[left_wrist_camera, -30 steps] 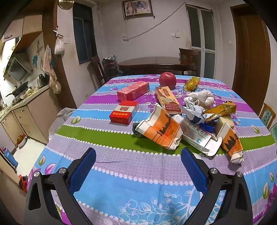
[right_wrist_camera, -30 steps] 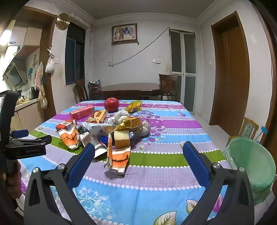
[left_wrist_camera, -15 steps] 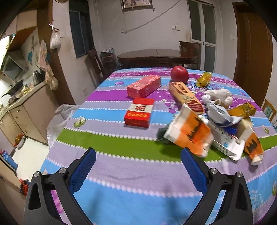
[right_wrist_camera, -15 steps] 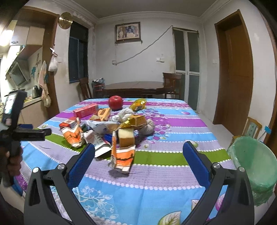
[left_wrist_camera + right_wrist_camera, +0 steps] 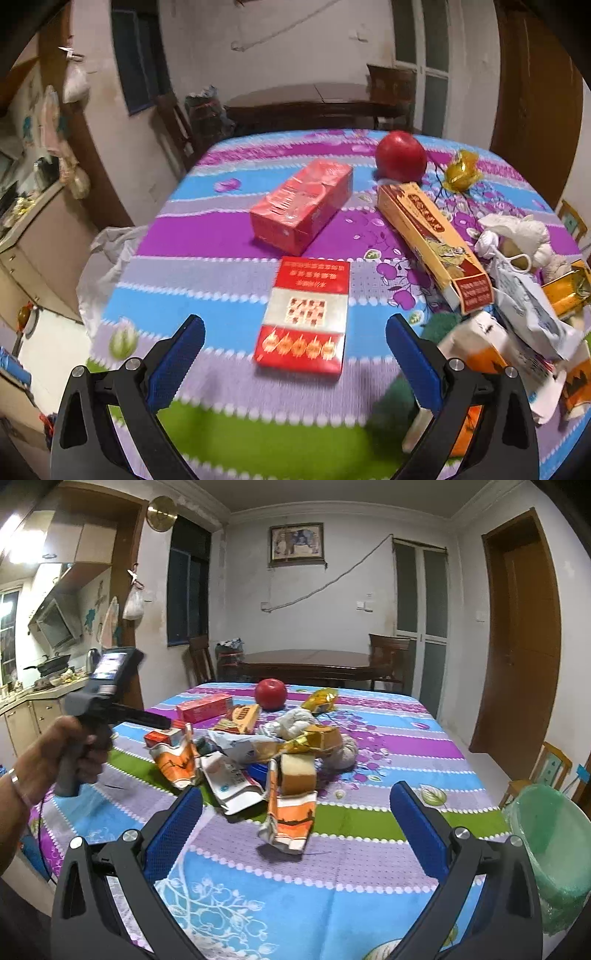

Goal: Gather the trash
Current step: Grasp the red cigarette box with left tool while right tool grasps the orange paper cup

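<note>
While lined up: left gripper (image 5: 295, 332) spread wide, empty, straddling flat red-and-white card packet (image 5: 303, 316).
Right gripper (image 5: 296, 801): parted, empty, aimed at crumpled orange-and-white wrapper (image 5: 291, 814).
Green-lined waste bin (image 5: 546, 853): near right, off table, ready for drops.

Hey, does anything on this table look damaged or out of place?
Yes. Torn, crumpled orange-and-white cartons and a ripped white box lie heaped mid-table among crumpled wrappers. The red apple beyond the heap looks intact, odd among trash. The flat red box looks undamaged.
</note>
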`<state>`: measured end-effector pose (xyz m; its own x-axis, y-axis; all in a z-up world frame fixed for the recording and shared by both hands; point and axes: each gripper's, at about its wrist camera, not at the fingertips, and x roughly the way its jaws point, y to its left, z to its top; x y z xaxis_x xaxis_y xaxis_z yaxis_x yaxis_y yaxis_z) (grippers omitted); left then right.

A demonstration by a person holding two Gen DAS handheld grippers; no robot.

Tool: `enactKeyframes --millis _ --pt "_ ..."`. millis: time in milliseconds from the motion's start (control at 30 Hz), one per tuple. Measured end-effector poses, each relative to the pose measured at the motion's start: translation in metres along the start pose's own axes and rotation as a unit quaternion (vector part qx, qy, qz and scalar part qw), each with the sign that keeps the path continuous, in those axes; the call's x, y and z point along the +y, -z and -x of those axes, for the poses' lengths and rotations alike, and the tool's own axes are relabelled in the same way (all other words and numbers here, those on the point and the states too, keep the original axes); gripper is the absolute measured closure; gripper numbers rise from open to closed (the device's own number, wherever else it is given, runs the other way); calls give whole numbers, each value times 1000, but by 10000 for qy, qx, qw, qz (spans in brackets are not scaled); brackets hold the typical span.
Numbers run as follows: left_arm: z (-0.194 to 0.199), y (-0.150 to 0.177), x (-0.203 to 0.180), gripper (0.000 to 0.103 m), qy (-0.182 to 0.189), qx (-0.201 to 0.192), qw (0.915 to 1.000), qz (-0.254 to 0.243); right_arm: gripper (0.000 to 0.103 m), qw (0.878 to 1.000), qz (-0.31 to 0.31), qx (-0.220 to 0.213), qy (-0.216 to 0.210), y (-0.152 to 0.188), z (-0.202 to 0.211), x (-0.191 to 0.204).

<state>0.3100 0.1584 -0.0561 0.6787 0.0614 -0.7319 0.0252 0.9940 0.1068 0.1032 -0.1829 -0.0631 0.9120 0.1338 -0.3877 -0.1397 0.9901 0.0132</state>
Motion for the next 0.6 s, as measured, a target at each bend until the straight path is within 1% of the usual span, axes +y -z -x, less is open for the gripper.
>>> enactKeyframes --millis 67,167,233,267,300,333,367,400,467,533,567,600 --pt "-16 -5 0 5 73 190 9998 -23 5 9999 73 29 -123 -2 -2 4" --pt "-33 -5 -6 10 103 345 9991 -202 5 9993 205 59 -307 -5 -5 13" --pt "-40 -3 -8 19 136 424 9987 -239 5 9982 328 65 -491 -9 -7 20" --pt "-43 -2 -9 29 207 476 9984 -231 5 9973 417 63 -609 -11 -8 25" --pt "-45 -1 -10 36 277 528 9980 -217 5 9963 500 61 -698 -13 -9 31" --pt "-47 0 -9 38 340 542 9978 -196 5 9952 584 56 -782 -15 -10 35" --pt "-48 2 -10 44 385 512 9978 -167 5 9935 708 47 -890 -17 -11 42" --pt "-48 2 -10 45 431 510 9977 -139 5 9925 778 42 -942 -18 -12 46" --pt "-46 2 -8 46 383 444 9983 -47 7 9871 1067 43 -1195 -23 -15 62" --pt "-32 5 -2 46 175 211 9996 104 8 9819 1286 46 -1389 -26 -19 73" --pt "-20 6 2 46 105 67 9997 210 8 9775 1450 68 -1531 -28 -23 79" --pt "-3 9 7 46 0 -157 9994 308 8 9744 1560 91 -1619 -30 -25 83"
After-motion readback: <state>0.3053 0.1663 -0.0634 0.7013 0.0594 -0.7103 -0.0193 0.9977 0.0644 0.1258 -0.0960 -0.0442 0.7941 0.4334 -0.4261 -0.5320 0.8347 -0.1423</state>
